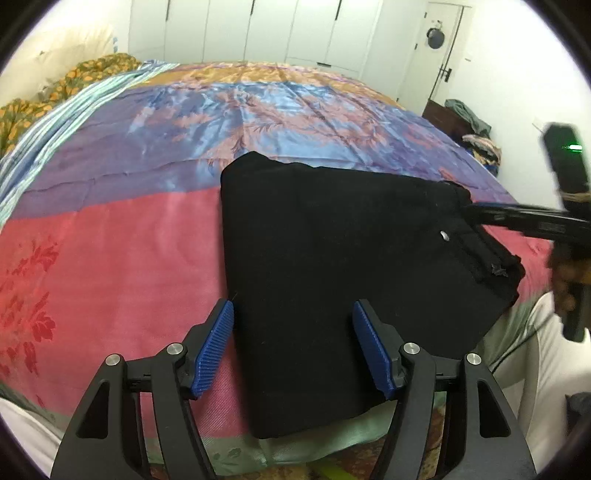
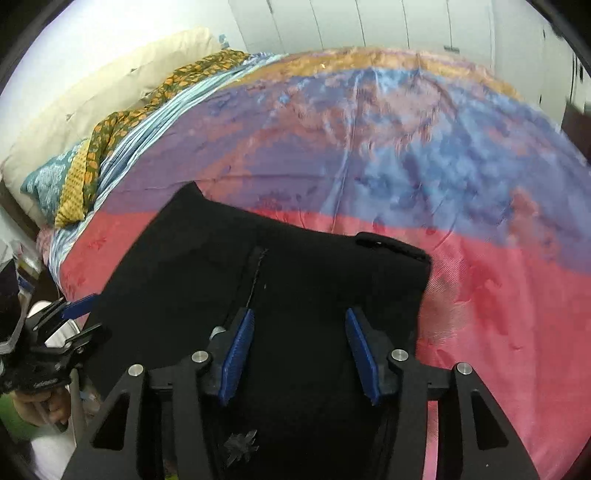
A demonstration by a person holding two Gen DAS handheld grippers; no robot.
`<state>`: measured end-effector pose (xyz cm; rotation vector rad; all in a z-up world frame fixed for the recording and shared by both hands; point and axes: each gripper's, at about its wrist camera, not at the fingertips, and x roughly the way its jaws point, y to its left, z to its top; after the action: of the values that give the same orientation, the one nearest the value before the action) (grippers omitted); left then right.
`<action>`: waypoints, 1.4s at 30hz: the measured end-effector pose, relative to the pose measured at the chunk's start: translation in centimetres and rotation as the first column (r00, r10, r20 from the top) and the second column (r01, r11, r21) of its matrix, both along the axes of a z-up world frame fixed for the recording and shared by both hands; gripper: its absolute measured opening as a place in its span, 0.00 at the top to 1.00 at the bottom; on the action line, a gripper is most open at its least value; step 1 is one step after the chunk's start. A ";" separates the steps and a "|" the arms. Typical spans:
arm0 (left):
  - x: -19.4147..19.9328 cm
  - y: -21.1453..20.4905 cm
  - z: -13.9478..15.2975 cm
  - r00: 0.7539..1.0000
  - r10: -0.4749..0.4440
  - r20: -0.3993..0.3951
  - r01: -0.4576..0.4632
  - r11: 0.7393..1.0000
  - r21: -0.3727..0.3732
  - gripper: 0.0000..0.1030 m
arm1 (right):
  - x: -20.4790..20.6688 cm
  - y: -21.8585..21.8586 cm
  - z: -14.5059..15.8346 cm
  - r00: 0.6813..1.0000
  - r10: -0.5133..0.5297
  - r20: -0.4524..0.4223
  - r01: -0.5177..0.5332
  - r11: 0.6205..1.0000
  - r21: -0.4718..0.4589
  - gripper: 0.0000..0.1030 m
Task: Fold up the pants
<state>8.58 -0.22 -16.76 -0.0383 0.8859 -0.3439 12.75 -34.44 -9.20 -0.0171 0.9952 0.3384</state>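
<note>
**Both claws stand open over folded black pants on the bed**

Nearest the left wrist camera, the left gripper (image 1: 293, 345) holds its blue-padded fingers (image 1: 214, 349) wide apart, nothing pressed between them; they hover above the near left edge of the pants. The bedspread (image 1: 110, 240), banded pink, purple, blue and orange, fills both views. On its pink band lie the black pants (image 1: 332, 277), folded into a compact block, running from the centre toward four o'clock in the left view, waistband and a small silver button (image 1: 444, 235) at three o'clock. In the right wrist view the right gripper (image 2: 299, 354) stands moderately open over the pants (image 2: 192, 288), pads clear of the cloth. Pillows (image 2: 110, 96) sit at ten o'clock. White cupboard doors (image 1: 258, 29) line twelve o'clock.
</note>
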 end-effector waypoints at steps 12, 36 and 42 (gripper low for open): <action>0.3 -0.7 -0.8 0.998 0.015 -0.056 -0.013 0.999 0.039 0.28 | -8.4 2.8 -2.8 1.000 0.025 -0.014 -0.026 0.999 -0.048 0.49; 1.0 -0.6 -1.5 0.994 0.025 -0.104 -0.020 0.998 0.053 0.18 | -8.1 2.4 -3.6 1.000 0.030 0.010 -0.030 1.000 -0.005 0.48; 1.1 -0.1 -2.1 0.992 0.034 -0.118 -0.030 0.999 0.036 0.13 | -8.1 2.6 -3.9 0.998 0.055 0.034 -0.055 0.998 0.000 0.45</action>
<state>9.70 -0.30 -18.83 -0.0416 1.0075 -0.2992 4.60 -31.89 -13.14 -0.0498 0.9623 0.3879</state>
